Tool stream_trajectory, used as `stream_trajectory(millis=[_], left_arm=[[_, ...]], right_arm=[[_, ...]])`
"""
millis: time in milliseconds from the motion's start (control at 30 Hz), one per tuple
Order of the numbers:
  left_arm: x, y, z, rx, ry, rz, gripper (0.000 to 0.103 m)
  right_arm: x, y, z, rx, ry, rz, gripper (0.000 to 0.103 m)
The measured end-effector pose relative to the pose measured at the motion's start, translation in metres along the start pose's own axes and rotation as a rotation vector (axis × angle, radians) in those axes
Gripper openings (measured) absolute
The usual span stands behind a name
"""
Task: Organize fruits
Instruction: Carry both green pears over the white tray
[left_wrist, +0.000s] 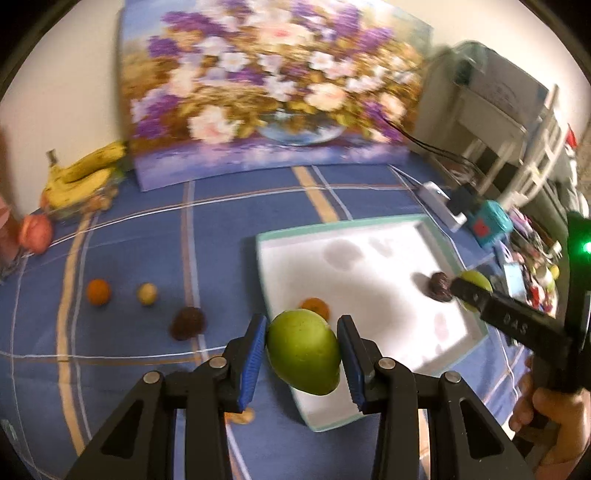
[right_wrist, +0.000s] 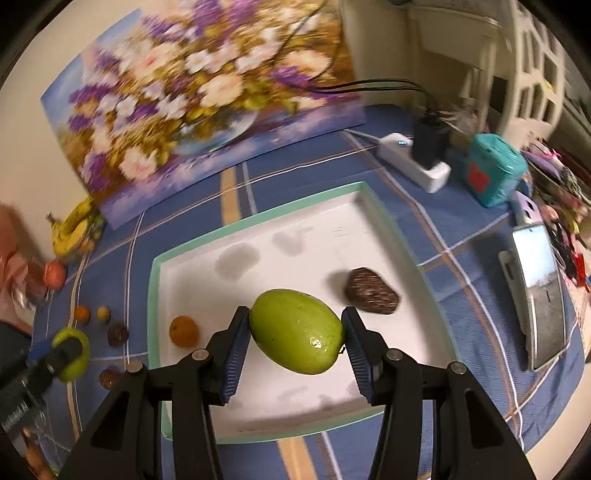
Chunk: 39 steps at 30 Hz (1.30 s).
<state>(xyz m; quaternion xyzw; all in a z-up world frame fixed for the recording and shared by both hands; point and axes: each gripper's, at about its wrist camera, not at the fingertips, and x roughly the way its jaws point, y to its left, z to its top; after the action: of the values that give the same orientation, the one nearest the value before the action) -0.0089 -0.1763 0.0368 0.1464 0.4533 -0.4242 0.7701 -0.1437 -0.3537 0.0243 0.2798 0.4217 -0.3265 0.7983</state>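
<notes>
A green fruit (left_wrist: 303, 352) is clamped between the blue pads of the left gripper (left_wrist: 302, 360), held in the air over the near left corner of the white tray (left_wrist: 373, 280). A second green fruit (right_wrist: 297, 330), much like the first, is gripped between the pads of the right gripper (right_wrist: 293, 350), above the middle of the tray's floor. Both fruits are pressed on at their two sides, with each pair of jaws narrowed onto its load.

Inside the tray two things are counted: one small orange fruit (right_wrist: 183, 331) near the left wall and one dark brown, rough-skinned fruit (right_wrist: 372, 291) toward the right. On the blue checked cloth (left_wrist: 147, 229) left of the tray, three small fruits are lined up: one orange (left_wrist: 98, 291), one yellowish (left_wrist: 147, 293) and one dark brown (left_wrist: 187, 323). One further brown fruit (right_wrist: 109, 377) is seen on the cloth in the right wrist view. A bunch of bananas (left_wrist: 83, 175) and one reddish fruit (left_wrist: 36, 233) are placed at the far left, beside a flower painting (left_wrist: 266, 85).

The letters "DAS" can be read on the right gripper's finger in the left wrist view; no other writing is legible.
</notes>
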Motion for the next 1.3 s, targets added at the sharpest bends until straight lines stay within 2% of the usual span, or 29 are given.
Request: stream_trajectory(millis=[200, 533, 967, 1300], left_arm=[[0.015, -0.025, -0.005, 0.025, 0.048, -0.051, 0.042], [0.039, -0.046, -0.016, 0.082, 0.113, -0.016, 0.042], [0.067, -0.052, -0.029, 0.097, 0.183, 0.027, 0.042], [0.089, -0.046, -0.037, 0.069, 0.235, 0.059, 0.042]], right_arm=[[-0.003, -0.016, 0.001, 0.039, -0.007, 0.003, 0.052], [-0.003, -0.016, 0.001, 0.033, -0.003, 0.026, 0.052], [0.022, -0.022, -0.005, 0.031, 0.074, -0.003, 0.052], [0.049, -0.025, -0.013, 0.022, 0.154, -0.037, 0.052]])
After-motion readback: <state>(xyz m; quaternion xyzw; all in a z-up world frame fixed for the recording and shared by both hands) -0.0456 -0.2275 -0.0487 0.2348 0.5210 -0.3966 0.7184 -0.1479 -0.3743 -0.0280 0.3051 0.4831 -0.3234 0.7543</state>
